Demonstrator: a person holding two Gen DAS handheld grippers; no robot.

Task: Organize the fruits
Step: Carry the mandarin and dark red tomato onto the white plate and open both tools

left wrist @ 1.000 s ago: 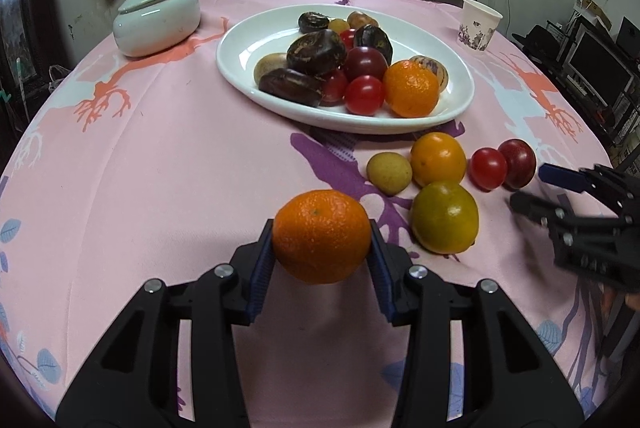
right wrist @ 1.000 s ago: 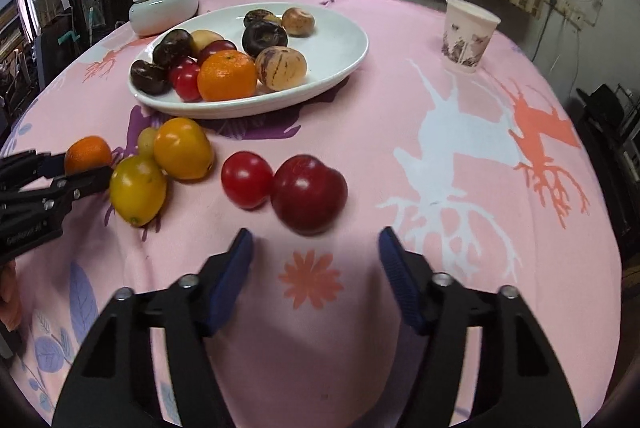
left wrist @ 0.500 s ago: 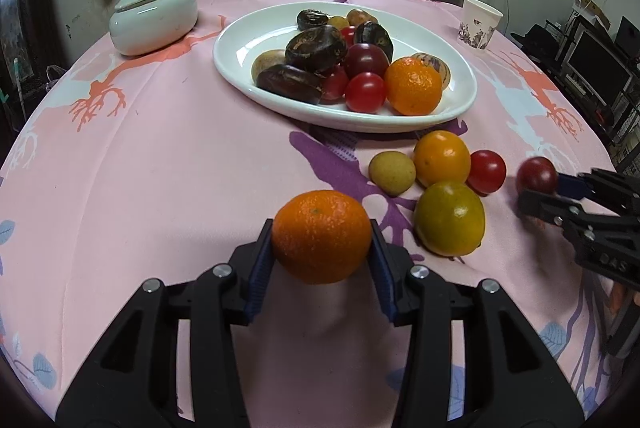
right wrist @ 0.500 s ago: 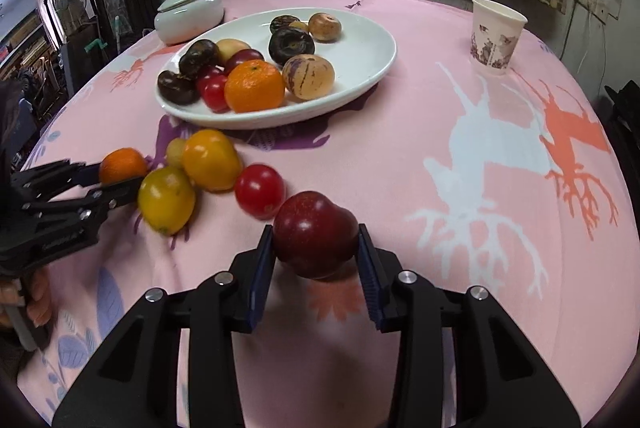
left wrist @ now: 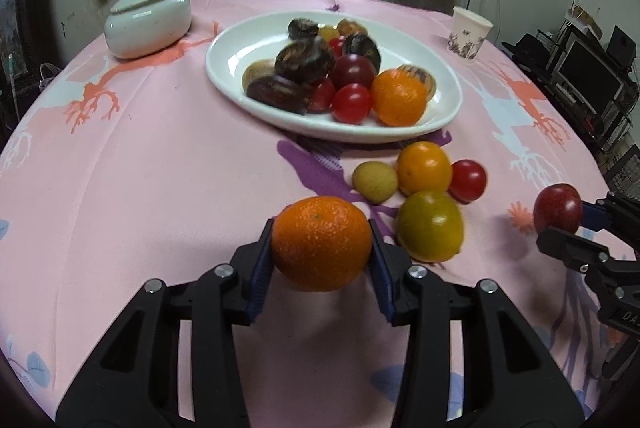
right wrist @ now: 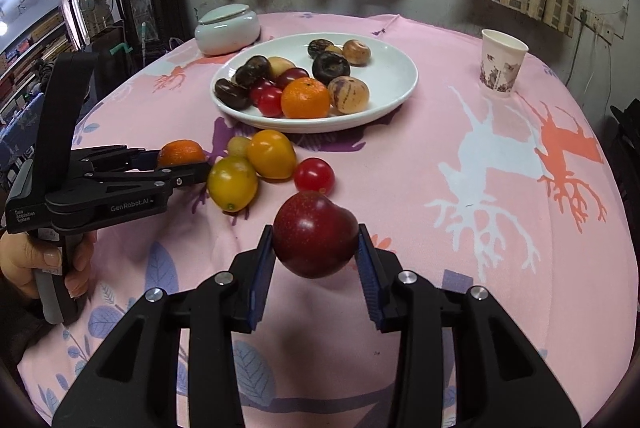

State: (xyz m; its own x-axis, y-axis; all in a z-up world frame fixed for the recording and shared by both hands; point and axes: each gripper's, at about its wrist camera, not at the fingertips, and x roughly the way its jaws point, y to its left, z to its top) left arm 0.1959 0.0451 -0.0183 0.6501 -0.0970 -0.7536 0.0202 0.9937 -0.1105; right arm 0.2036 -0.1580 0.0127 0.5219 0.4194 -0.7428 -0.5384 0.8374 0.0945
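Fruit in both claws right now: over on the left, the left gripper (left wrist: 321, 256) is clenched on a round, dimpled orange (left wrist: 321, 243), blue pads pressed to both its sides, lifted off the pink printed tablecloth (left wrist: 160, 196). Beyond it, left of centre, sits a pale green lidded ceramic jar (left wrist: 148, 20), then the white oval plate (left wrist: 232, 56) piled with dark fruits, red tomatoes and another orange. Just in front of the plate lie four loose fruits on the cloth: a small yellow-green one (left wrist: 375, 182), an orange-yellow one (left wrist: 424, 168), a greenish-yellow one (left wrist: 430, 225) and a red cherry tomato (left wrist: 468, 181). To the right, the right gripper (right wrist: 316, 250) grasps a dark red plum (right wrist: 315, 240), raised clear of the cloth. Far right stands a patterned paper cup (right wrist: 502, 62).
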